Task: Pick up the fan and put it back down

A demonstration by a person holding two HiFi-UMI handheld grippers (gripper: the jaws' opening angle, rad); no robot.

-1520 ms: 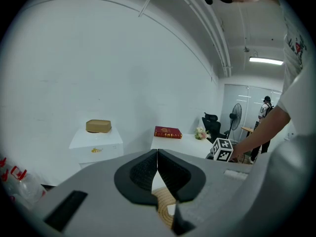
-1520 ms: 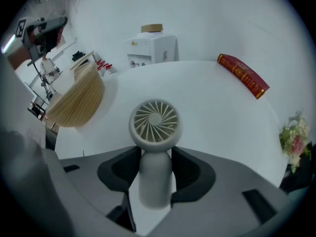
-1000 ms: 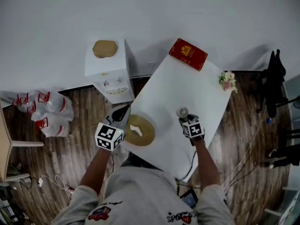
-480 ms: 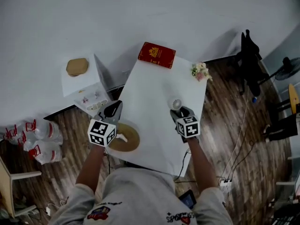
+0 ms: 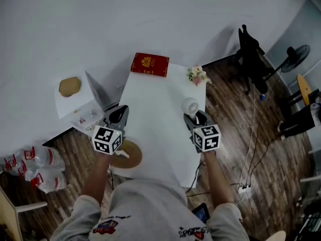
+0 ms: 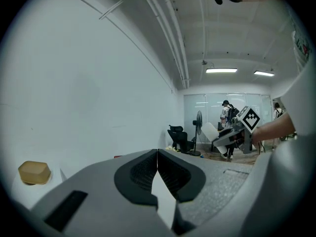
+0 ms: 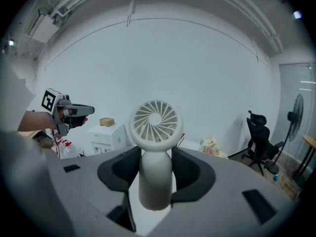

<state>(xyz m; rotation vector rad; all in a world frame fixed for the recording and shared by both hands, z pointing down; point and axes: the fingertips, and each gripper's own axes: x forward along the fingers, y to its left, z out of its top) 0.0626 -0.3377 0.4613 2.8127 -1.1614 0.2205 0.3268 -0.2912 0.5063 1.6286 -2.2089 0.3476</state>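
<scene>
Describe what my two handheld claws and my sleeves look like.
The left claw and right claw are grey plastic with black ribbed pads, and each carries a white cube with black square markers. The person wears a light grey short-sleeved T-shirt with small printed logos.

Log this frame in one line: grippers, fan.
right hand-held gripper: shut on fan handle | left hand-held gripper: shut, empty | fan: upright, over table
</scene>
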